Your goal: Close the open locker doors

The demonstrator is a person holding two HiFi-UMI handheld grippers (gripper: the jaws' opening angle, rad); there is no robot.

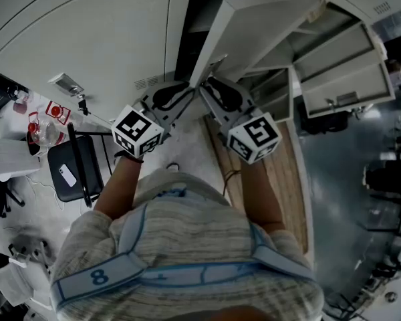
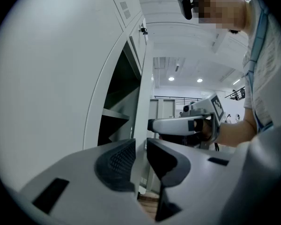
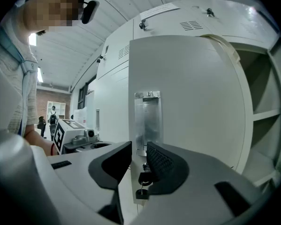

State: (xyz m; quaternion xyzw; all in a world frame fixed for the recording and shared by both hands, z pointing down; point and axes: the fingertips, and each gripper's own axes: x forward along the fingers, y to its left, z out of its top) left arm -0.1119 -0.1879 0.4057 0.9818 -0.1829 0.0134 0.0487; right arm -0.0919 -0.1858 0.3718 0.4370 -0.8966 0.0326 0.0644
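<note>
A tall white locker door [image 1: 254,25] stands open, its free edge [image 1: 199,79] pointing at me. Both grippers meet at that edge. My left gripper [image 1: 186,92] is on the door's left side; its jaws keep a narrow gap, and the pale door edge [image 2: 141,102] shows through it. My right gripper [image 1: 206,89] is at the outer face, just under the metal lock plate [image 3: 147,121]. A small key [image 3: 141,191] hangs in the slim gap between its jaws. Whether any pad touches the door is unclear.
More open locker doors [image 1: 347,79] jut out at the right above a wooden floor strip [image 1: 281,179]. A closed white locker front [image 1: 87,25] fills the left. A black chair [image 1: 73,169] and a cluttered desk [image 1: 7,152] stand at the left.
</note>
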